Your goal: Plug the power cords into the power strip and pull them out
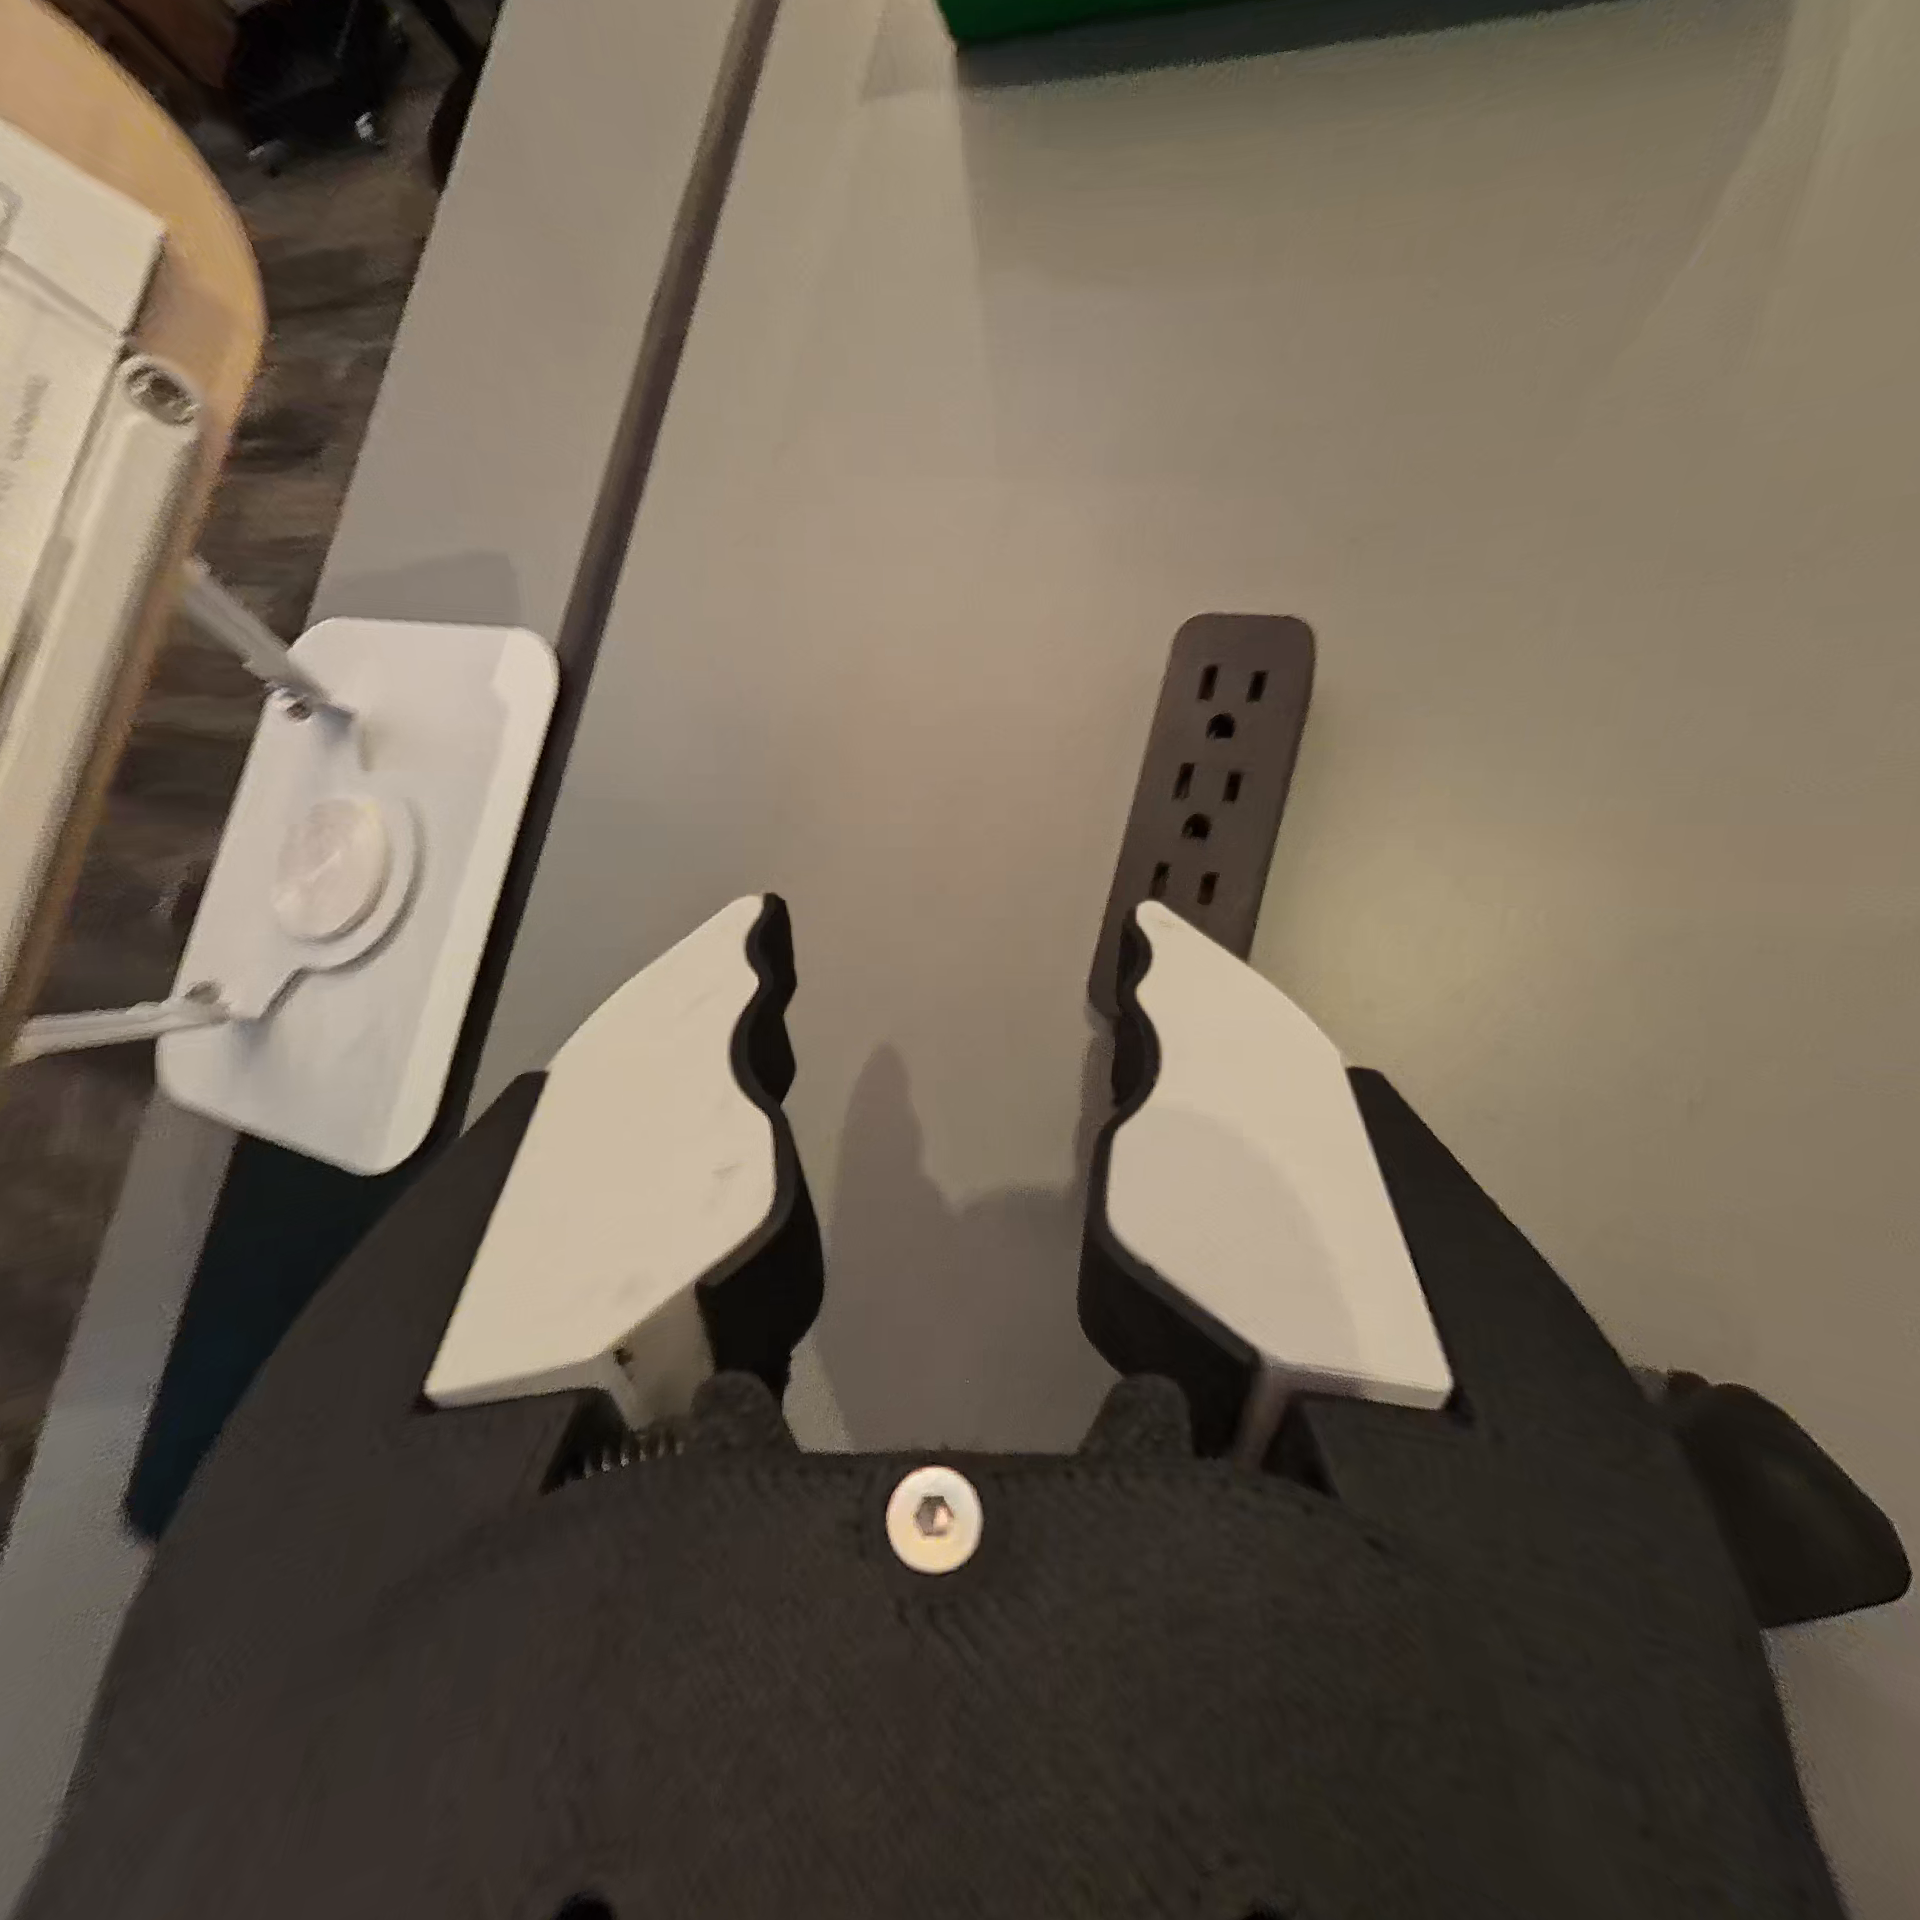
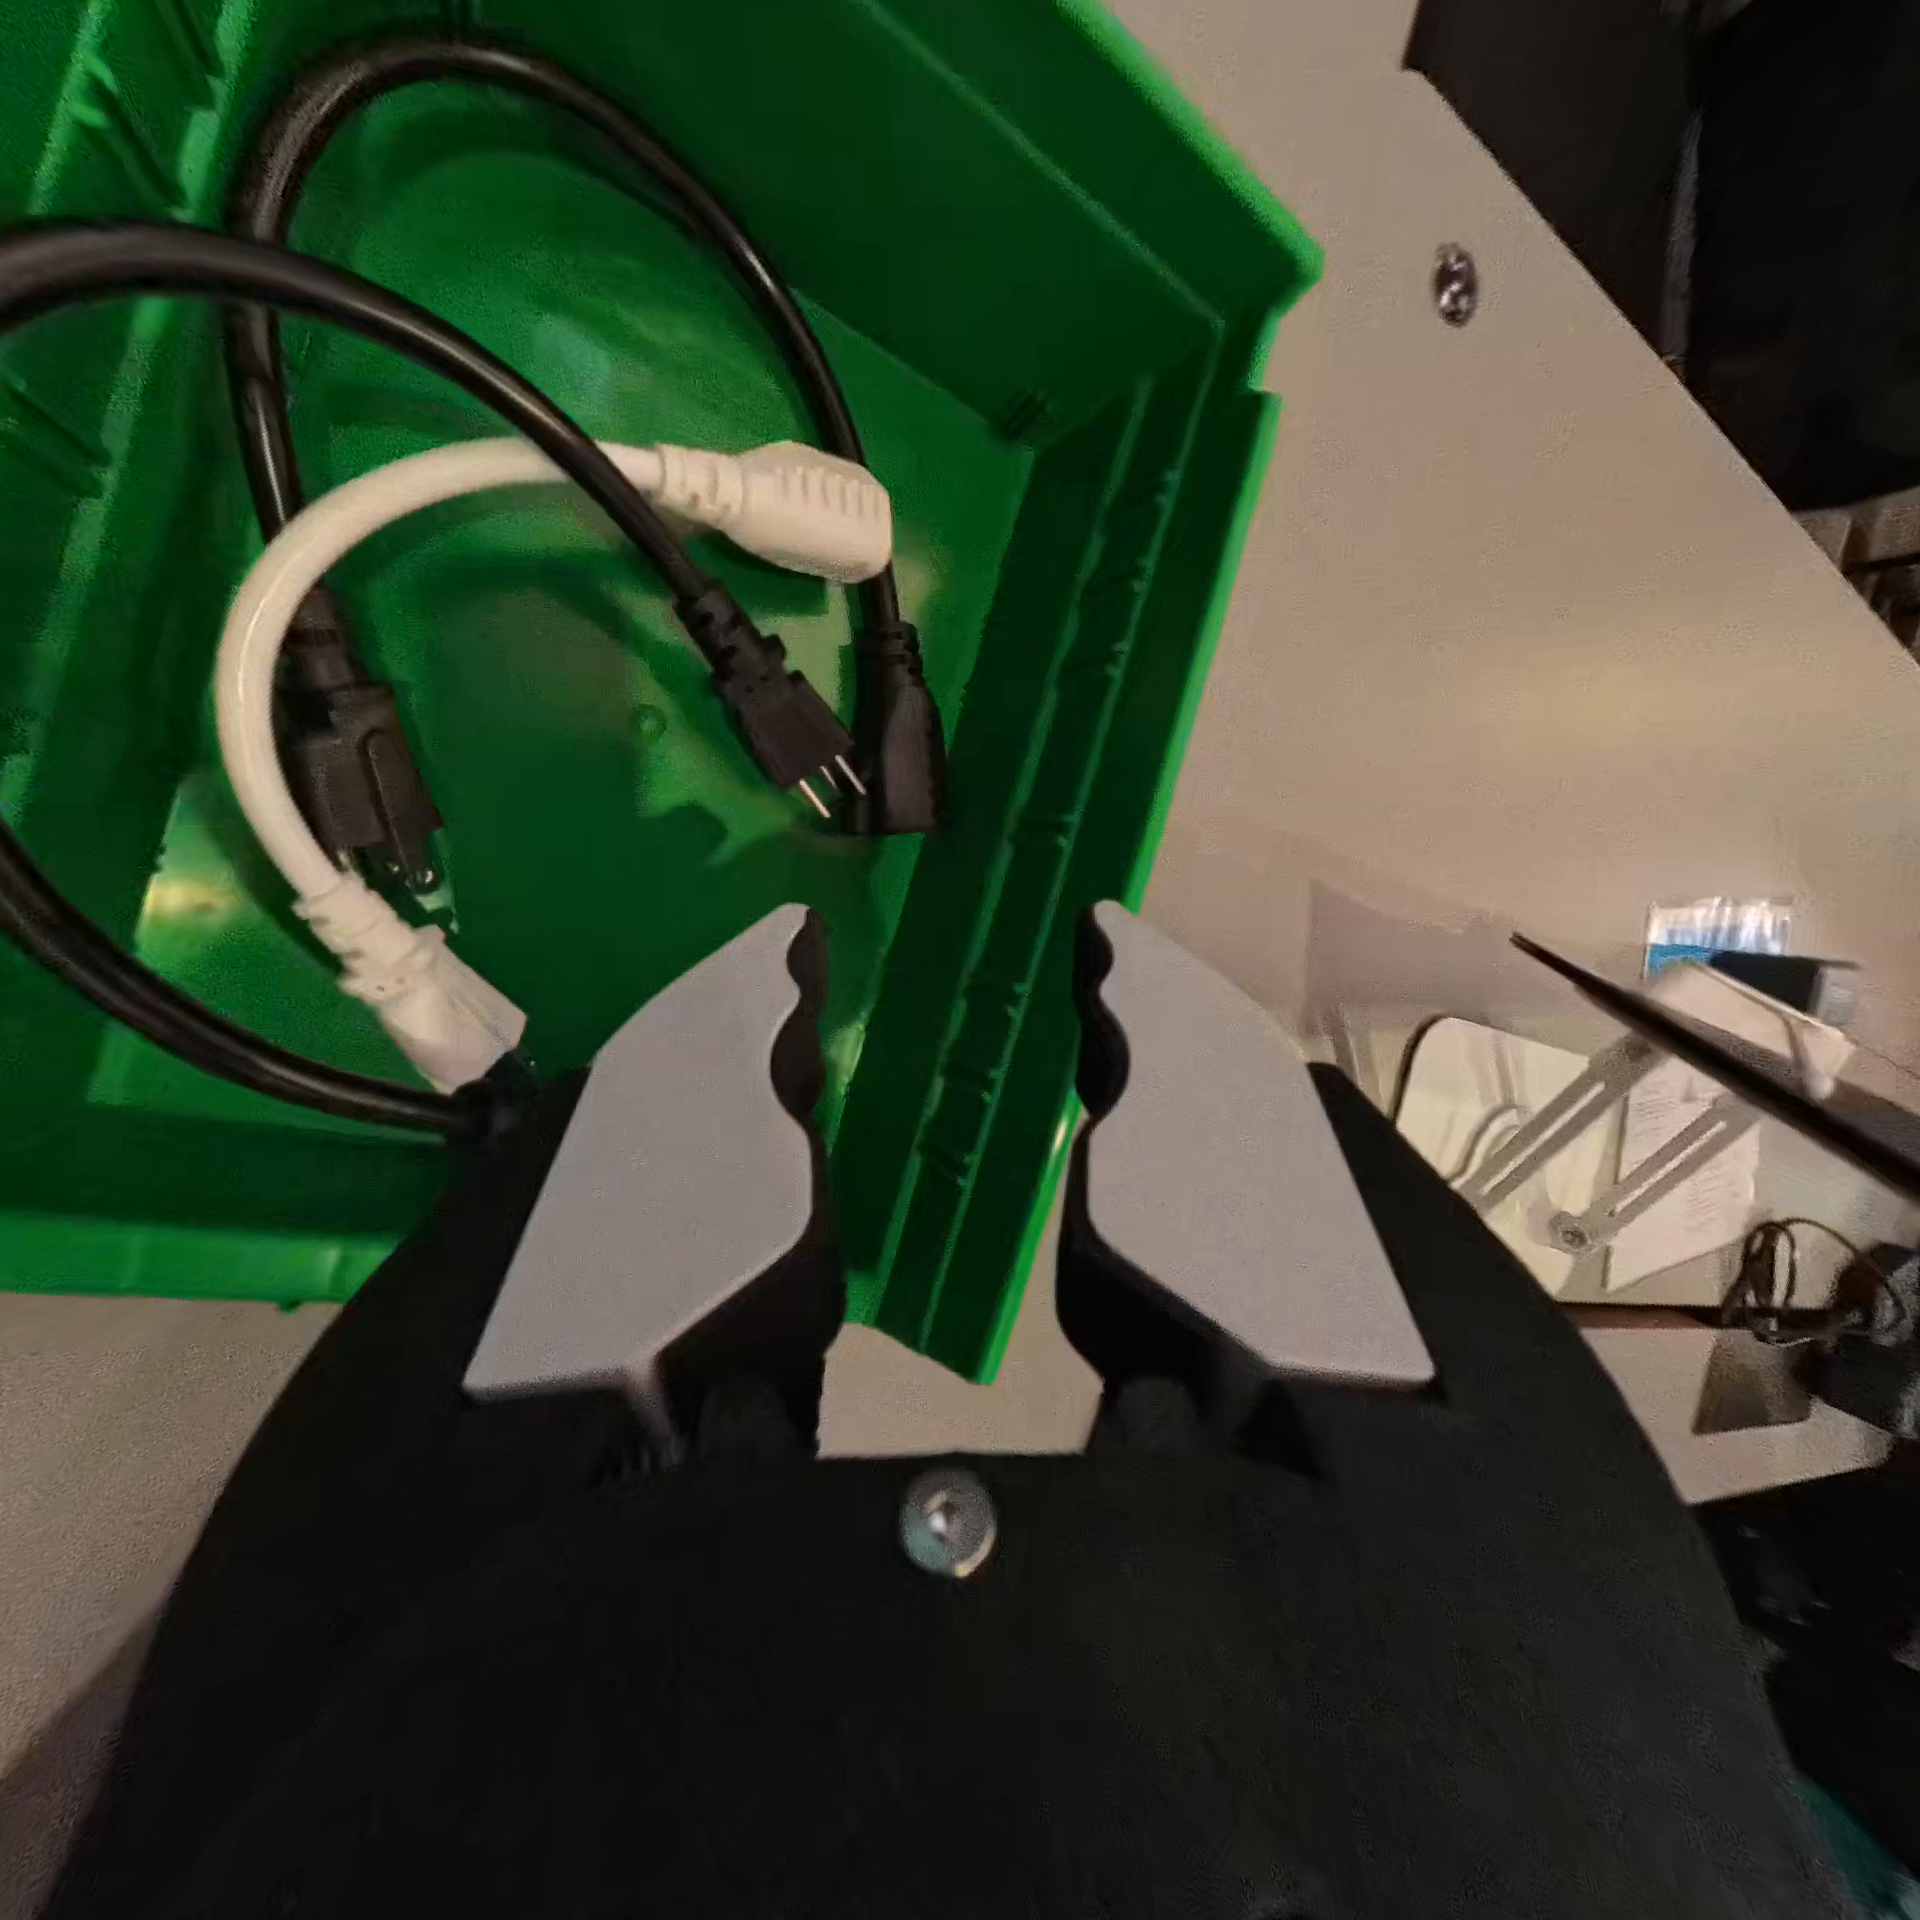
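Observation:
A black power strip (image 1: 1210, 769) lies on the grey table with three empty outlets showing; its near end is hidden behind my left gripper's right finger. My left gripper (image 1: 956, 925) is open and empty, hovering just left of the strip. In the right wrist view a green bin (image 2: 1091, 727) holds a short white cord (image 2: 260, 686), a black cord with a three-prong plug (image 2: 784, 717) and another black plug (image 2: 353, 758). My right gripper (image 2: 945, 935) is open and empty above the bin's right wall.
A white flat mount (image 1: 364, 883) with a round disc sits at the table's left edge, next to a seam (image 1: 665, 416) in the tabletop. A green corner (image 1: 1039, 21) shows at the far edge. Boxes and cables (image 2: 1621, 1143) lie beyond the table's right edge. Left tips to right tips: about 50 centimeters.

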The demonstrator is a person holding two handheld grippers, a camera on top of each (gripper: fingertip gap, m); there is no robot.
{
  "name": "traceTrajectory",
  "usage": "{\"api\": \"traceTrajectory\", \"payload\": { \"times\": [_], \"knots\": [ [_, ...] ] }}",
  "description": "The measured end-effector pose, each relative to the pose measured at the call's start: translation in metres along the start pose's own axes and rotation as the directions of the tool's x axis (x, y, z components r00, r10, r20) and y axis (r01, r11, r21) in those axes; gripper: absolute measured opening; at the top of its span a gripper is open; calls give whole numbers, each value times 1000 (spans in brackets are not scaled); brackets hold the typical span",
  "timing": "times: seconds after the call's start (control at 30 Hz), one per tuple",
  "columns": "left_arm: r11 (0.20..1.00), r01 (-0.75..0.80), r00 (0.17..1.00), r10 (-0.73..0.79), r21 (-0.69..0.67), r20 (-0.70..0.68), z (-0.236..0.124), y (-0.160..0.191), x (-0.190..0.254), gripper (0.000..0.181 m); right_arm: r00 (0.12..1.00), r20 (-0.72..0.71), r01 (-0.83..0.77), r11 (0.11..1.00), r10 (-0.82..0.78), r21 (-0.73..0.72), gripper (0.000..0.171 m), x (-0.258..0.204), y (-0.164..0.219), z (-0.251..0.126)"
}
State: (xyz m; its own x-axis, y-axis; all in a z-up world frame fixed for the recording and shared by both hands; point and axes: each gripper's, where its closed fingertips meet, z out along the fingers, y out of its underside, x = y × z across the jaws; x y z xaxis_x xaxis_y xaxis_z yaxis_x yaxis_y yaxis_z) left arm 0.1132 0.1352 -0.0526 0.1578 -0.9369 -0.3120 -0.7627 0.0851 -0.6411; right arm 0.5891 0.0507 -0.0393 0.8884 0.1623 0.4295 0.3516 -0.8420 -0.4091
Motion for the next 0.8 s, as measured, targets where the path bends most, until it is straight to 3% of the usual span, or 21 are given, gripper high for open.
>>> {"api": "traceTrajectory", "payload": {
  "times": [0.17, 0.3, 0.5, 0.63, 0.73, 0.8],
  "knots": [
    [997, 73, 995, -71, -29, 67, -34, 4, -6, 61, 975, 114, -186, 981, 191, -49, 56, 11, 67, 17],
    [998, 43, 997, -45, -38, -54, -10, 1, 27, 61, 924, 247, -283, 956, 293, -77, 52, 2, 87, 40],
    [988, 106, 965, -130, -113, -229, 50, 15, 55, 56, 930, 269, -230, 967, 251, -108, 44, 3, 93, 49],
    [976, 32, 970, -82, -218, -227, 75, 33, 57, 53, 911, 324, -213, 964, 255, -162, 33, -5, 91, 56],
    [972, 46, 961, -105, -228, -254, 80, 34, 60, 55, 918, 326, -157, 962, 226, -224, 25, -7, 89, 64],
    [981, 132, 952, -165, -139, -258, 62, 14, 53, 62, 925, 320, -116, 953, 206, -278, 23, -4, 89, 68]
  ]
}}
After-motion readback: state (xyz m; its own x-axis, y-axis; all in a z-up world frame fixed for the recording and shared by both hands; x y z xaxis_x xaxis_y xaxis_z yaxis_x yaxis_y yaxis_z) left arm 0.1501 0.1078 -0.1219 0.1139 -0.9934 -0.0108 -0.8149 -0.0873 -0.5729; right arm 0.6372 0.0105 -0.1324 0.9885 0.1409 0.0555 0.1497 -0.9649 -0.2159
